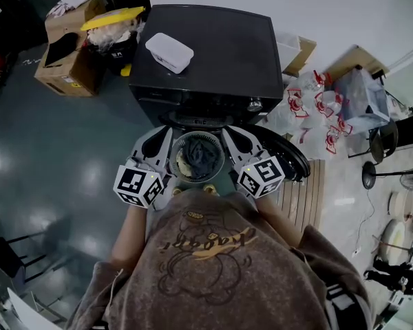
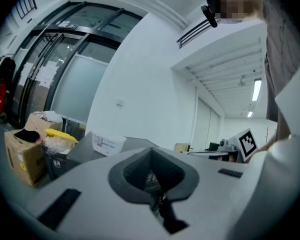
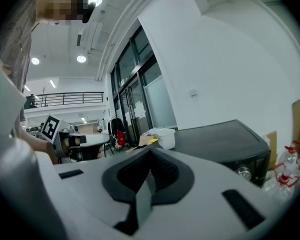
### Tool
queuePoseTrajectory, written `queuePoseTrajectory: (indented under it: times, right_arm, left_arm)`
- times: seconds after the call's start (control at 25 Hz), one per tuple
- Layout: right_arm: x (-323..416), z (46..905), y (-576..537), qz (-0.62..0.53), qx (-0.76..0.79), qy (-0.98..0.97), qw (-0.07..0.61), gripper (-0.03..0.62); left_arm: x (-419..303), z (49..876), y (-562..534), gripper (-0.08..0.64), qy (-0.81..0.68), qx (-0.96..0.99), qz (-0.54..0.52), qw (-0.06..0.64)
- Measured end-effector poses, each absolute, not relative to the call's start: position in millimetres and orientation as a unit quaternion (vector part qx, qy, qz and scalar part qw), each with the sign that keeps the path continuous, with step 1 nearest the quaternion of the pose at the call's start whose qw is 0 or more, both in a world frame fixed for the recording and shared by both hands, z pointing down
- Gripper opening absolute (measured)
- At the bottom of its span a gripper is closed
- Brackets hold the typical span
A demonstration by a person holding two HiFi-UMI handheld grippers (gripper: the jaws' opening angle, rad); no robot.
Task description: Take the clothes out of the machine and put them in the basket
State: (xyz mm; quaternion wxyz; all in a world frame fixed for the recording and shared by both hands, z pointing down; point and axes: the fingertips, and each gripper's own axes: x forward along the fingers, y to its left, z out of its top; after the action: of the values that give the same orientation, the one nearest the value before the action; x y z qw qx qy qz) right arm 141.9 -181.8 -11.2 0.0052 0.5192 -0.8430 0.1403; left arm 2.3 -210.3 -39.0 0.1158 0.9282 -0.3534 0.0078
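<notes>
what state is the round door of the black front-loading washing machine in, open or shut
Open. The head view shows the door swung out to the right, and the round drum mouth exposed with dark clothes inside.

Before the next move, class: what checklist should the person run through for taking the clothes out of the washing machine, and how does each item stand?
1. Washing machine door open: ok.
2. Clothes visible in the opening between both tools: ok.
3. Left tool open to grasp: not ok, jaws together with nothing between them.
4. Right tool open to grasp: not ok, jaws together with nothing between them.
5. Basket ready to receive the clothes: cannot tell, none in view.
</notes>
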Motion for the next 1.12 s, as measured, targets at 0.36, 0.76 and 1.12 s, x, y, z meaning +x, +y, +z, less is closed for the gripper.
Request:
queuePoseTrajectory:
  times: [0.36,0.76,1.12]
  right_arm:
    - [141.3,-12.4,-178.3,0.137,0.516,-0.846,0.011,-0.005]
    - [145.3,-10.0,-178.6,0.139,0.516,-0.845,0.01,-0.005]
    - [147.9,-8.9,-177.1,0.141,0.515,-0.845,0.008,-0.004]
  left_arm:
    - [6.3,-36.5,-203.7,0.006,-0.352,0.928,0.013,0.121]
    - [6.5,-32.2,-205.1,0.006,-0.363,0.923,0.012,0.127]
    - [7.3,-30.5,-203.5,0.006,-0.37,0.92,0.011,0.13]
